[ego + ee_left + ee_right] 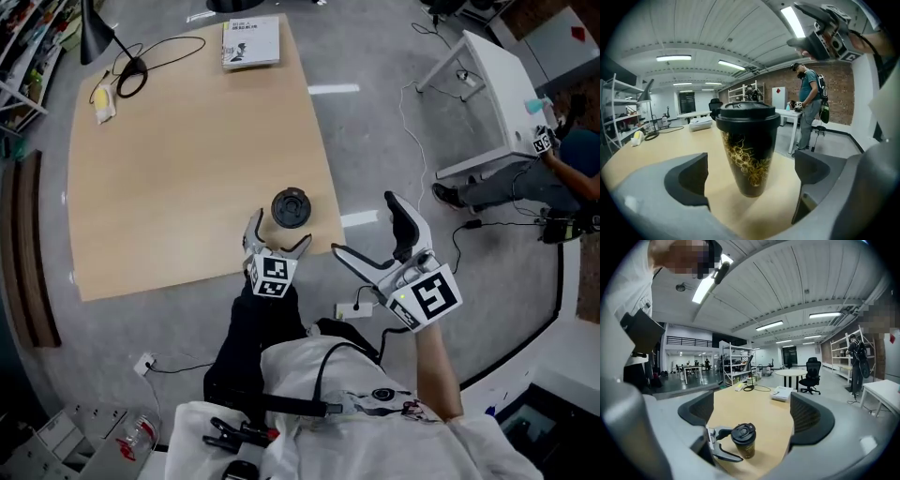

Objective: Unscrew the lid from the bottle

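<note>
A black bottle (291, 207) with a gold pattern and a black lid (747, 112) stands upright near the front right corner of the wooden table (187, 169). My left gripper (278, 234) is open at the table's front edge. Its jaws stand on either side of the bottle (748, 150) with a gap on each side, touching nothing. My right gripper (364, 225) is open too, held off the table's right edge over the floor with nothing between its jaws. From there the right gripper view looks down on the bottle (743, 441) and the left gripper (729, 445).
A book (250, 42) lies at the table's far edge. A black lamp (98, 33) with a looped cable (141, 66) and a small yellow item (103, 103) sit at the far left corner. A white table (497, 94) and a person (562, 178) are off to the right.
</note>
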